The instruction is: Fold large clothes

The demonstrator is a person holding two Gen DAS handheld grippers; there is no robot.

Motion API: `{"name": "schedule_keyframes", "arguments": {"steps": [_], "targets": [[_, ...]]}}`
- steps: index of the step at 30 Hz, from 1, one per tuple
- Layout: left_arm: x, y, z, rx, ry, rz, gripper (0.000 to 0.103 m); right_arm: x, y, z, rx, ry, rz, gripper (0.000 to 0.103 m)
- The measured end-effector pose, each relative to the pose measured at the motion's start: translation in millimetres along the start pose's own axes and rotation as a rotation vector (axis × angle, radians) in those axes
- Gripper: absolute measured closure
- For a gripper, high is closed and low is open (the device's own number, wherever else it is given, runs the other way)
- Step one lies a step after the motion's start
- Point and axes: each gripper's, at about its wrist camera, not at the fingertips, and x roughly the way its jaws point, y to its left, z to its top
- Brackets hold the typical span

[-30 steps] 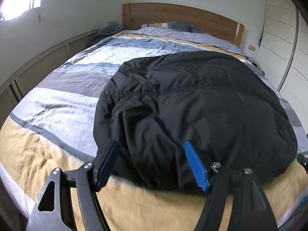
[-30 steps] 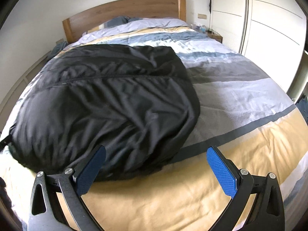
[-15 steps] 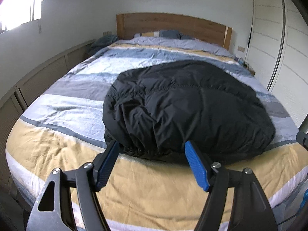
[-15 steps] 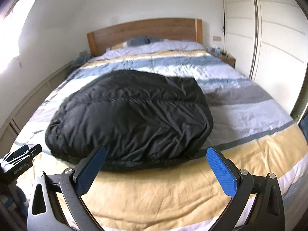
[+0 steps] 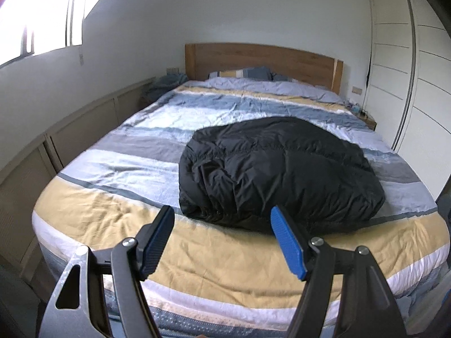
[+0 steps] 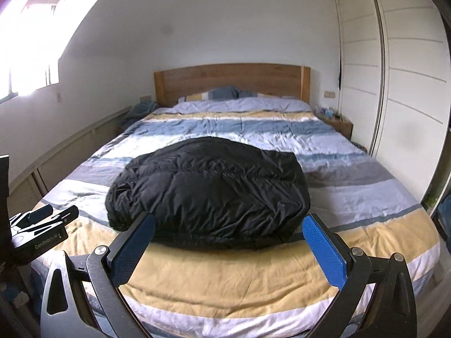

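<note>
A black puffy jacket (image 5: 279, 174) lies folded into a rounded bundle on the bed (image 5: 112, 214), across the grey, pale blue and white stripes of the duvet, with its near edge reaching the yellow band at the foot. In the right wrist view the same jacket (image 6: 208, 191) sits about mid-width on the bed (image 6: 366, 197), a stitched seam running across its top.

The left gripper (image 5: 222, 242) hangs above the foot of the bed, its jaws spread apart with nothing between them; the 2 blue pads (image 5: 287, 242) are clear of the jacket, just short of its near edge. The right gripper (image 6: 228, 248) is likewise wide open and empty, held over the yellow band in front of the bundle, apart from the cloth. At the left edge of the right wrist view the left gripper (image 6: 53, 217) shows as a dark body beside the bed.

Behind the jacket the duvet runs up to pillows (image 5: 242, 73) and a wooden headboard (image 5: 262, 59). A white wardrobe (image 6: 394, 84) stands along the right wall, a nightstand (image 6: 338, 121) beside it, and a window (image 5: 36, 14) glares on the left
</note>
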Motion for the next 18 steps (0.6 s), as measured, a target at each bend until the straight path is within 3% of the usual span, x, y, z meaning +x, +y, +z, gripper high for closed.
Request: {"name": "schedule_keyframes", "arguments": {"steps": [8, 18], "targets": [[-61, -4, -5, 0.019, -0.127, 0.003, 0.033, -42, 10, -3, -0.036, -0.067, 0.016, 0.000], [-97, -6, -14, 0.021, -0.156, -0.035, 0.033, -78, 17, -8, -0.062, -0.115, 0.038, 0.000]]}}
